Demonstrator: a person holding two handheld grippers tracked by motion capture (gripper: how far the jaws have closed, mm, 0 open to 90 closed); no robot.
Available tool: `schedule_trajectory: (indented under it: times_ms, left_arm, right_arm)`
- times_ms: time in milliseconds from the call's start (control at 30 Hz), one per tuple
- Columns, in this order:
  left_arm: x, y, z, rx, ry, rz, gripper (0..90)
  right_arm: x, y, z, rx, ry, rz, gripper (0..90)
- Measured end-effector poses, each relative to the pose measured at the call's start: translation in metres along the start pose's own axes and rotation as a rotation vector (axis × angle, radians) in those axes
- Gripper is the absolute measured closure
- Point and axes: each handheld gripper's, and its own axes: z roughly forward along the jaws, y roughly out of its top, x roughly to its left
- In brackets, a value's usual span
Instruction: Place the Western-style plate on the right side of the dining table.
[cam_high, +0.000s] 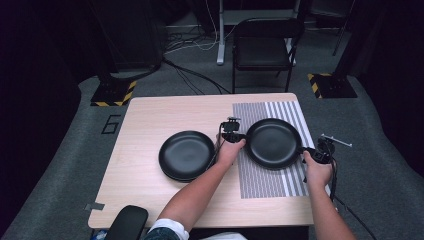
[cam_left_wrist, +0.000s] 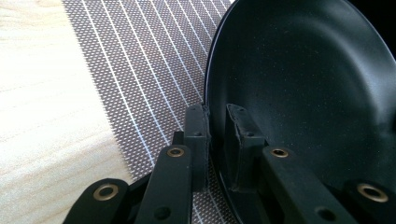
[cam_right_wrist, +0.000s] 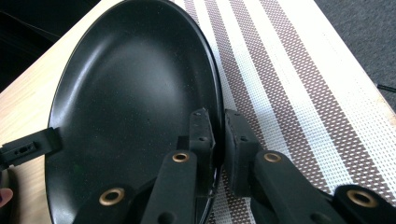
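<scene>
Two bare arms reach in from the near edge of the table (cam_high: 150, 115). The left tongs (cam_high: 235, 136) pinch the left rim of a black plate (cam_high: 274, 143), with one jaw inside the plate and one outside. The right tongs (cam_high: 309, 152) pinch its right rim the same way. Both are closed tight on the rim. The plate sits on a striped mat (cam_high: 265, 182) on the right side of the table. A second black plate (cam_high: 186, 155) lies just left of the left hand. Far behind the table stands a dark chair (cam_high: 262, 50).
</scene>
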Motion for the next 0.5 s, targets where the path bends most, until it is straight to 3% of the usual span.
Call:
schedule_trajectory:
  times_ms: [167,267,300,333,367,400,433,467,500]
  left_arm:
    - [-0.001,-0.001,0.001,-0.008,0.016,0.006,78.8]
    - [-0.004,-0.001,-0.001,-0.020,0.071,0.072,82.2]
    - [-0.005,0.000,-0.003,-0.034,0.048,0.085,86.6]
    - [-0.005,0.002,-0.003,-0.040,-0.149,-0.004,90.0]
    - [-0.013,0.003,-0.002,-0.028,-0.143,-0.030,89.9]
    - [-0.022,0.003,-0.004,-0.038,-0.065,0.060,89.8]
    - [-0.036,0.002,-0.006,-0.088,-0.001,0.179,89.6]
    - [-0.042,0.002,-0.007,-0.099,0.018,0.214,88.4]
    - [-0.045,0.003,-0.008,-0.093,0.018,0.210,87.8]
  right_arm:
    - [0.000,0.000,0.002,0.000,-0.003,0.006,82.2]
    - [0.000,0.000,0.003,0.001,-0.015,0.006,82.1]
    - [0.000,0.000,0.003,-0.002,-0.010,0.017,81.2]
    - [0.000,0.000,0.004,-0.004,-0.005,0.028,81.2]
    - [0.000,0.001,0.004,-0.005,0.019,0.039,82.2]
    - [0.001,0.001,0.005,0.000,0.027,0.038,82.7]
    - [0.003,0.000,0.006,0.003,0.025,0.027,82.5]
    - [0.007,-0.001,0.006,0.000,0.018,0.018,82.1]
    - [0.009,-0.003,0.006,-0.007,-0.008,-0.004,82.7]
